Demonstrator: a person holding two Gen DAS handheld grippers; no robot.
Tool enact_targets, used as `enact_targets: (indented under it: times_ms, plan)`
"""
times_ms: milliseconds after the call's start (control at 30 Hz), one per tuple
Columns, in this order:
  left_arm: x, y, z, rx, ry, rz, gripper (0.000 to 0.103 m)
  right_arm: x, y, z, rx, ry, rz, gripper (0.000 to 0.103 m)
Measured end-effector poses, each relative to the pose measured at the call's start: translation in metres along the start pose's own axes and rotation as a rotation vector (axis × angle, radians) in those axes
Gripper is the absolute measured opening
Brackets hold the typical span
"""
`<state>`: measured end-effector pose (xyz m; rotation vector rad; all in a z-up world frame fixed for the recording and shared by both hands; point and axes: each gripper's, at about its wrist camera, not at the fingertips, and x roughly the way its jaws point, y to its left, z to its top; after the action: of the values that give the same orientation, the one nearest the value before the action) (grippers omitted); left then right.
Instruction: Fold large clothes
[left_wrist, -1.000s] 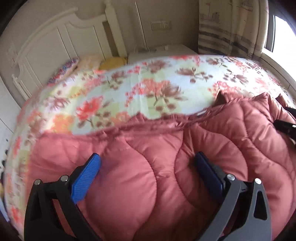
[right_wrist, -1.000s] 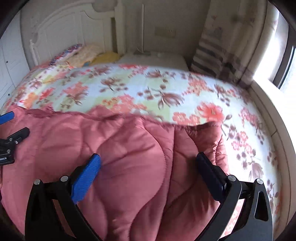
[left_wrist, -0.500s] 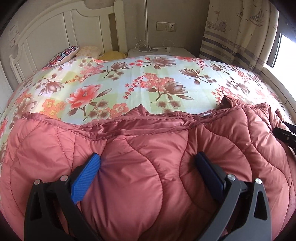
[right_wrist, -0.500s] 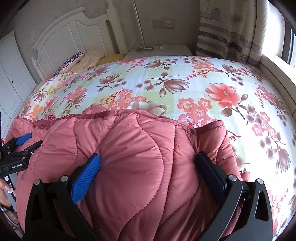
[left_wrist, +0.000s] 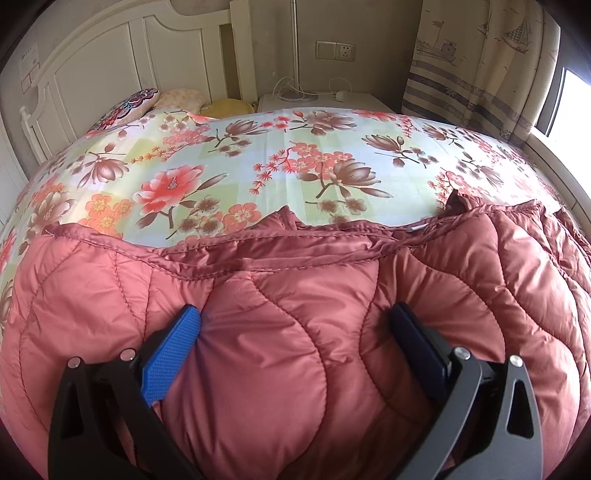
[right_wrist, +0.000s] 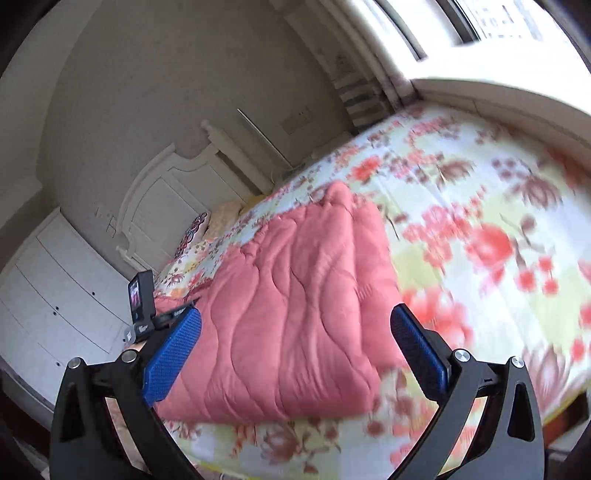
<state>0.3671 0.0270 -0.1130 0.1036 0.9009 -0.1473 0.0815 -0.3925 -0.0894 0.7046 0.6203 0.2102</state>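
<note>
A dusty-red quilted jacket (left_wrist: 461, 266) lies folded on the floral bed sheet (left_wrist: 258, 155). My left gripper (left_wrist: 295, 314) is open and low over it, its blue pads (left_wrist: 173, 350) pressed against the puffy fabric that bulges between them. In the tilted, blurred right wrist view the jacket (right_wrist: 314, 258) is a flat rectangle on the sheet (right_wrist: 480, 206). My right gripper (right_wrist: 295, 317) hangs open above it, holding nothing. The left gripper's body (right_wrist: 142, 306) shows at the jacket's left edge.
A white headboard (left_wrist: 110, 66) and pillows (left_wrist: 129, 107) stand at the bed's far end, beside a nightstand (left_wrist: 321, 99) and a curtain (left_wrist: 480, 55). White drawers (right_wrist: 55, 280) flank the bed's left; a window ledge (right_wrist: 498, 88) runs along its right.
My right gripper has lifted up and back off the jacket and tilted, so the whole folded jacket shows. The left gripper has stayed low on the fabric.
</note>
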Motion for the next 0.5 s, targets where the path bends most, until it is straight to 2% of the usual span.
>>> enact_targets:
  times_ms: [67,100,267,333,500]
  plan:
    - [0.0,0.0,0.0,0.0,0.0,0.0,0.101,-0.001,-0.015,-0.018,0.068,0.046,0.008,0.096]
    - [0.0,0.0,0.0,0.0,0.001,0.0,0.101,0.0,-0.018,-0.025,0.086,0.06,0.013,0.092]
    - [0.0,0.001,0.0,0.0,0.0,0.0,0.101,0.03,-0.004,-0.047,0.091,0.154,0.041,0.088]
    - [0.0,0.001,0.0,0.0,0.001,0.0,0.101,0.035,0.01,-0.05,0.054,0.135,0.0,0.089]
    - [-0.001,0.001,-0.001,-0.001,-0.002,-0.001,0.101,0.065,0.034,-0.051,0.029,0.152,-0.029,0.09]
